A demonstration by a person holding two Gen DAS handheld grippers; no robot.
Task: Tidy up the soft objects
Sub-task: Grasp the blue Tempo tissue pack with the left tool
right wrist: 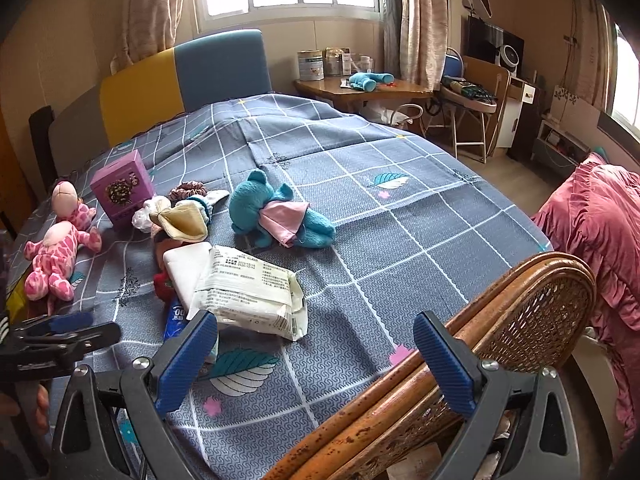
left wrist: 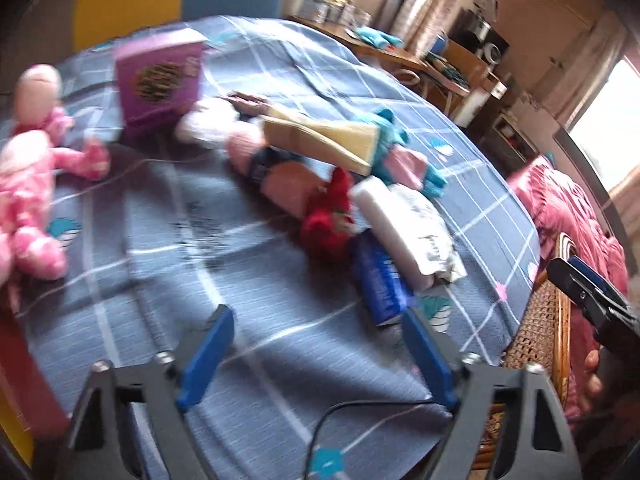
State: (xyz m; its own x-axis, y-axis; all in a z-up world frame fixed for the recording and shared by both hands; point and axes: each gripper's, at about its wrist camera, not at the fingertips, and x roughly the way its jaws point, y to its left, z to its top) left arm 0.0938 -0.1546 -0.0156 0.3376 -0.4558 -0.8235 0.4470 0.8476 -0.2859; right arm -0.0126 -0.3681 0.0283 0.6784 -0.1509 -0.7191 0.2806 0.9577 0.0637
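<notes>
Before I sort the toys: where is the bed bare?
Bare: the checked sheet from the blue teddy across to the wicker chair, and up toward the headboard. Crowded: between the purple box and the tissue pack.

A red plush toy point(right wrist: 162, 280) (mostly hidden) lies under the white packets point(right wrist: 240, 288).

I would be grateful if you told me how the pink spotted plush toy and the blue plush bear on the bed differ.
The pink spotted plush toy is pink with darker patches; the blue plush bear is teal and wears a pale pink dress. The pink toy lies near the bed's left edge beside the purple box; the bear lies nearer the middle, right of the pile. Both are soft toys resting untouched on the checked bedspread.
</notes>
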